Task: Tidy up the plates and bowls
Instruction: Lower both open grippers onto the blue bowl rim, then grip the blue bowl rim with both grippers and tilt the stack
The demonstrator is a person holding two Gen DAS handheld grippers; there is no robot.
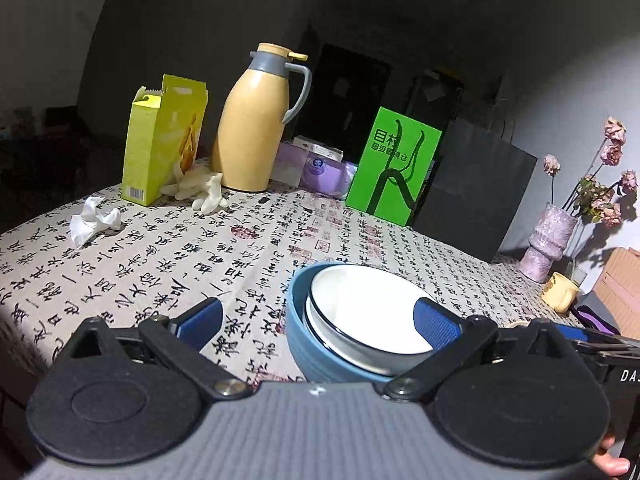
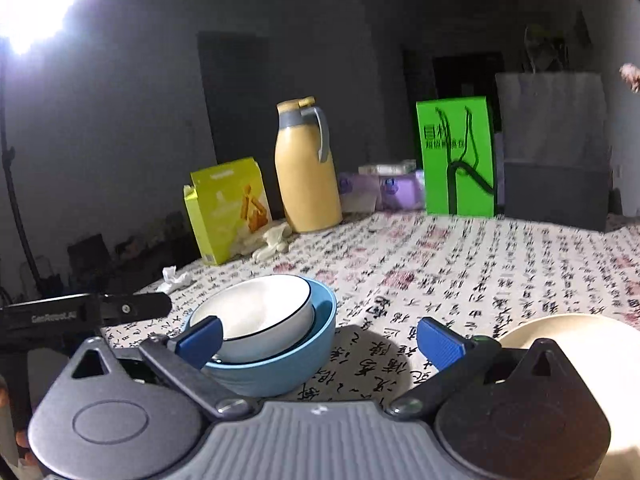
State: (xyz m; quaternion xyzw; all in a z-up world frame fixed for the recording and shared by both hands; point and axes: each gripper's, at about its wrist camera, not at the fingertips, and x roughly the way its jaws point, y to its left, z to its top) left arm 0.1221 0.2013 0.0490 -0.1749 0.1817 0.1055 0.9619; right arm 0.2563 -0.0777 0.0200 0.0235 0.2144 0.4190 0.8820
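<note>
A white bowl (image 1: 372, 312) with a dark rim sits tilted inside a blue bowl (image 1: 304, 340) on the calligraphy-print tablecloth (image 1: 160, 264). My left gripper (image 1: 318, 322) is open just in front of the pair, its right blue pad (image 1: 438, 322) overlapping the white bowl's rim, its left pad over bare cloth. In the right wrist view the same white bowl (image 2: 260, 312) and blue bowl (image 2: 292, 364) lie at the left. My right gripper (image 2: 320, 340) is open with nothing between its fingers. A cream plate or bowl (image 2: 572, 332) shows at the right behind the right finger.
At the table's far side stand a yellow-green box (image 1: 164, 140), a tan thermos jug (image 1: 258, 120), purple packs (image 1: 320, 168), a green bag (image 1: 394, 168) and a dark paper bag (image 1: 476, 188). Crumpled tissue (image 1: 94, 220) lies left. A vase with dried flowers (image 1: 552, 236) and a small yellow mug (image 1: 560, 290) stand right.
</note>
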